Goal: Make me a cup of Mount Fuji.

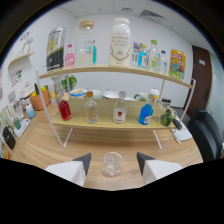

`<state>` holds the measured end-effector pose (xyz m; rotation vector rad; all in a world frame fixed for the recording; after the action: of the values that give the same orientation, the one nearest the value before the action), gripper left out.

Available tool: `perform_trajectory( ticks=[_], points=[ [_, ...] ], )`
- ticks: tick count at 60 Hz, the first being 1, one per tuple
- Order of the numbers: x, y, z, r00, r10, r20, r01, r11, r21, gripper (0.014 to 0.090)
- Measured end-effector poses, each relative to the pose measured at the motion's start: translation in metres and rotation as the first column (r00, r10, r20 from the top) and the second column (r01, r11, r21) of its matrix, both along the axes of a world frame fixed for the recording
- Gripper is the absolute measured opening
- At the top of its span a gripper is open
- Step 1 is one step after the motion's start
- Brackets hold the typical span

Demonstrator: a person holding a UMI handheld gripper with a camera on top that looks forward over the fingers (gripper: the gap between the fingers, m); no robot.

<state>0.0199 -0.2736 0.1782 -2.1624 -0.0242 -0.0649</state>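
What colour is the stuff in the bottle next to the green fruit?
Blue. The blue bottle shows in the gripper view.

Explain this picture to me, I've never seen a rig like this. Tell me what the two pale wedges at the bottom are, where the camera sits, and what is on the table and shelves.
The camera rides on a hand-held gripper that a person carries; no robot arm is involved. It looks forward along the two fingers, the pale wedges you see. They are open, and a clear glass stands on the wooden table between them, not squeezed. Beyond it is a two-level shelf. The lower level carries bottles: red, clear, one with a red label, and blue. The upper level holds taller jars and cartons.
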Motion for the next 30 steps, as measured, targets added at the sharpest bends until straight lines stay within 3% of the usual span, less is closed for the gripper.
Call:
perform_trajectory(
  ticks=[10, 19, 30],
  points=[
    [0.001, -0.008, 0.004, 1.0, -0.017, -0.003, 0.017, 1.0, 0.019, 0.0854],
    [-0.016, -0.022, 0.007, 0.999, -0.008, -0.031, 0.011, 0.994, 0.105, 0.0849],
    [-0.056, 0.008, 0.032, 0.998, 0.046, -0.052, -0.031, 0.964, 0.263, 0.085]
  ],
)
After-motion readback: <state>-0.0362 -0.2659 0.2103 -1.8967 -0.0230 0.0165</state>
